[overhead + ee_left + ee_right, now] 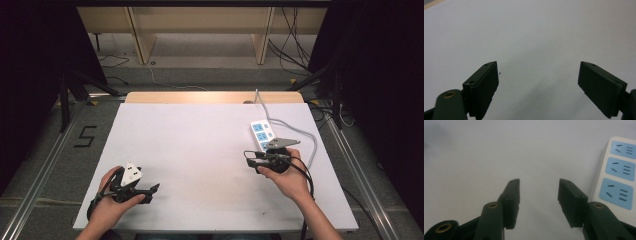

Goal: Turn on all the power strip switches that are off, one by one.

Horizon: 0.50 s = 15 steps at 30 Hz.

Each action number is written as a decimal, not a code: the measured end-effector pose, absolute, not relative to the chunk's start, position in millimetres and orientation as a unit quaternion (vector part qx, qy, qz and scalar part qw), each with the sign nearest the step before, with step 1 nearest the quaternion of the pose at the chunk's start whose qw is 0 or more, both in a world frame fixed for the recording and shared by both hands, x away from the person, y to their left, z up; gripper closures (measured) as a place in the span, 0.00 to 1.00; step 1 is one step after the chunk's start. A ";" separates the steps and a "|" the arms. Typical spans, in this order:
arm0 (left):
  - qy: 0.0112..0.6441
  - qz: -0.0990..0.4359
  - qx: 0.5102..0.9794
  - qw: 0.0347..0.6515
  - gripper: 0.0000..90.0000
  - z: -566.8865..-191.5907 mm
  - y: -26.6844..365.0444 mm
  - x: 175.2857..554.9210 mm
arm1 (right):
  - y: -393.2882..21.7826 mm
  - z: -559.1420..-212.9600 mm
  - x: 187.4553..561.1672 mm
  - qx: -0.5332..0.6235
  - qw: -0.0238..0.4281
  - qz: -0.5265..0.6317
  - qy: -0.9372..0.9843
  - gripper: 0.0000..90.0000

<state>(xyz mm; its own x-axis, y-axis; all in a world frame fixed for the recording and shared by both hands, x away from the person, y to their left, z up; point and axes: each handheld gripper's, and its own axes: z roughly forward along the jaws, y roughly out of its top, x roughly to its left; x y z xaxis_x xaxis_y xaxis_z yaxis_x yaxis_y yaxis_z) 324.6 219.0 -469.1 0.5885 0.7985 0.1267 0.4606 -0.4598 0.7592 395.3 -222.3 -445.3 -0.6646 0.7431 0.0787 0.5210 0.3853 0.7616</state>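
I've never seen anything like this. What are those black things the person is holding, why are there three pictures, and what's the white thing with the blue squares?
There is no robot here: a person holds a two-jaw tool in each hand. The left hand-held gripper and the right hand-held gripper both hover over a white table.

The wide picture comes from a fixed camera above the person's side, looking forward and down. The other two come from small cameras riding on each tool, looking out between its black jaws.

The white thing with blue squares is a power strip with three sockets, lying on the table at the person's right, its cable trailing off. In the right gripper view it lies beside the jaws.

Nothing is held: both pairs of jaws stand apart with bare table between them.
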 end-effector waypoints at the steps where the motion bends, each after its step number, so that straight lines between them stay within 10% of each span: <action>1: 0.384 0.242 0.820 0.350 0.19 -469.1 218.9 324.7 | -221.9 -446.8 390.8 0.381 0.139 0.403 0.820 0.57; 15: 0.381 0.241 0.821 0.349 0.19 -468.8 219.0 324.5 | -221.0 -470.2 340.0 0.351 0.136 0.441 0.815 0.51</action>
